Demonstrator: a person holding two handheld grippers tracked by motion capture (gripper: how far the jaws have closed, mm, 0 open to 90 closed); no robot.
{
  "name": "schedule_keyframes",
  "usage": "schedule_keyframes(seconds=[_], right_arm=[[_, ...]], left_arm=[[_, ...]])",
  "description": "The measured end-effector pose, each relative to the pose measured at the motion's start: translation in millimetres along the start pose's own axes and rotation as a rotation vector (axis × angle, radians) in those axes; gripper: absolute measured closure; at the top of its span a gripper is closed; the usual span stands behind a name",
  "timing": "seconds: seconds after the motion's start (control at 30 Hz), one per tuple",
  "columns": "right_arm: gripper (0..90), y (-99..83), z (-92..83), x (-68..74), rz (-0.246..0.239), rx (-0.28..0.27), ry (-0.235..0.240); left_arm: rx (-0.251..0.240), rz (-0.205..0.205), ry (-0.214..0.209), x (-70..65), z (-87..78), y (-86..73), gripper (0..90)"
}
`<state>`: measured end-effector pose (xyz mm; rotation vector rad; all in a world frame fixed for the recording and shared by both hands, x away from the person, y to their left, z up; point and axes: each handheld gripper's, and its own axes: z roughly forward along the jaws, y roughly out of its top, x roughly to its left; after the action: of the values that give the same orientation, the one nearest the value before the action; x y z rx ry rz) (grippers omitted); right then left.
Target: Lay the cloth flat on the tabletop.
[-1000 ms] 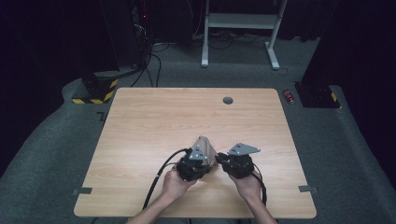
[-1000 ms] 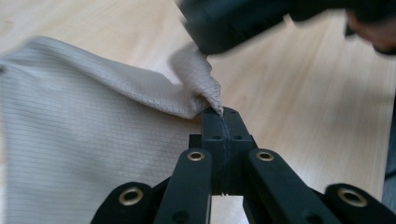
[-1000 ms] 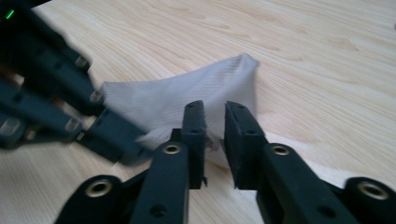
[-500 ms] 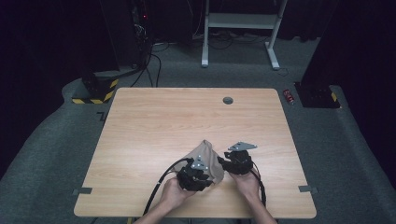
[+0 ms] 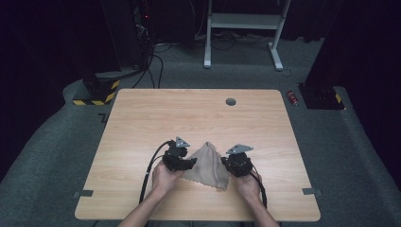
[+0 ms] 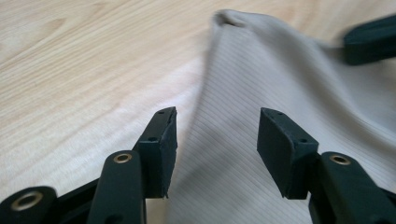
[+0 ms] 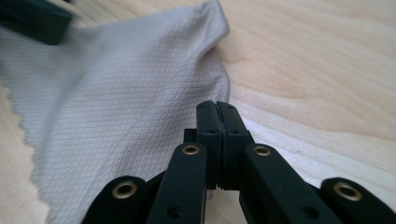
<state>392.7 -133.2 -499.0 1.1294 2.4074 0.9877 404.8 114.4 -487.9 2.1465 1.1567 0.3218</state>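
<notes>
A beige cloth (image 5: 208, 165) lies near the front of the wooden table (image 5: 189, 113), with a raised fold at its far tip. My left gripper (image 5: 192, 163) is at its left edge. In the left gripper view the jaws (image 6: 217, 140) stand open over the ribbed cloth (image 6: 280, 70) and have just been opening; the pads touch nothing. My right gripper (image 5: 226, 166) is at the cloth's right edge. In the right gripper view its jaws (image 7: 217, 112) have just closed and are shut on the cloth's (image 7: 116, 93) hem.
A dark round grommet (image 5: 231, 101) sits near the table's far edge. Black cables (image 5: 150, 170) trail from both grippers towards the front. On the floor behind the table are a red can (image 5: 294, 98) and a white desk frame (image 5: 241, 28).
The left gripper let go of the cloth and moved left. The cloth, bunched and held up between the two grippers before, now lies spread out and lower. The right gripper's jaws closed.
</notes>
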Motion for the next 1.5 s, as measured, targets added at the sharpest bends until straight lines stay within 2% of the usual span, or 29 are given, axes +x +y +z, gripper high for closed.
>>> schedule_keyframes(seconds=[0.1,0.17,0.23,0.3,0.43,0.5,0.53,0.63,0.73,0.83,0.9,0.97,1.03,1.07,1.13,1.27,1.33,1.37,1.5], right_arm=[[89.0,-1.3,-11.0,-2.1,-0.005,-0.011,0.002],[86.9,-2.2,-13.4,-5.4,0.0,0.01,0.018],[74.7,-2.6,-14.0,-7.5,0.01,0.005,0.007],[65.9,-0.3,-12.6,-9.2,0.041,-0.007,0.006],[59.5,10.2,-0.7,-6.1,0.059,-0.016,0.011],[59.8,15.5,8.4,-5.0,0.071,-0.005,0.014],[63.3,18.3,14.1,-4.9,0.079,0.005,0.02],[86.2,23.3,23.4,-3.0,0.068,0.031,0.027],[89.6,28.4,21.4,-2.4,0.047,0.016,0.012],[89.6,35.6,5.7,-1.3,0.027,-0.054,-0.01],[89.6,39.0,-6.8,0.9,0.011,-0.103,-0.014],[89.6,37.9,-16.9,6.0,-0.022,-0.129,-0.011],[89.6,29.0,-23.7,14.4,-0.065,-0.126,-0.003],[89.6,21.5,-25.1,18.8,-0.084,-0.113,0.008],[89.6,2.6,-25.3,27.3,-0.12,-0.075,0.03],[89.5,-29.9,-21.3,37.2,-0.138,-0.005,0.076],[88.5,-34.9,-19.3,38.6,-0.139,0.011,0.089],[84.6,-34.5,-19.2,37.9,-0.131,0.014,0.097],[74.7,-25.0,-27.6,29.9,-0.089,-0.051,0.105]], left_arm=[[0.025,-0.022,0.0,5.5,10.8,2.6,47.9],[0.036,-0.018,-0.009,6.2,15.9,3.4,49.0],[0.049,-0.01,-0.014,5.4,19.5,4.1,52.2],[0.063,0.004,-0.026,4.8,21.9,5.1,58.0],[0.082,0.026,-0.046,2.8,24.5,8.0,72.7],[0.084,0.03,-0.055,3.7,24.6,8.3,80.5],[0.081,0.03,-0.06,4.0,24.4,8.1,84.3],[0.058,0.039,-0.061,4.1,20.5,8.3,88.8],[-0.006,0.027,-0.062,5.3,9.7,10.4,89.2],[-0.079,0.031,-0.057,6.4,-5.8,12.4,89.1],[-0.096,0.053,-0.054,5.0,-15.2,13.3,89.1],[-0.095,0.078,-0.062,0.5,-22.5,9.3,88.9],[-0.069,0.113,-0.077,-5.6,-26.5,-1.8,88.8],[-0.054,0.128,-0.086,-8.3,-27.3,-9.6,88.8],[-0.018,0.128,-0.117,-12.7,-26.2,-27.6,88.7],[0.052,0.123,-0.155,-20.1,-18.5,-54.2,88.0],[0.046,0.103,-0.165,-19.4,-19.5,-55.0,85.6],[0.046,0.103,-0.164,-18.1,-20.7,-53.1,82.5],[-0.004,0.075,-0.113,-14.3,-26.0,-40.8,66.5]])
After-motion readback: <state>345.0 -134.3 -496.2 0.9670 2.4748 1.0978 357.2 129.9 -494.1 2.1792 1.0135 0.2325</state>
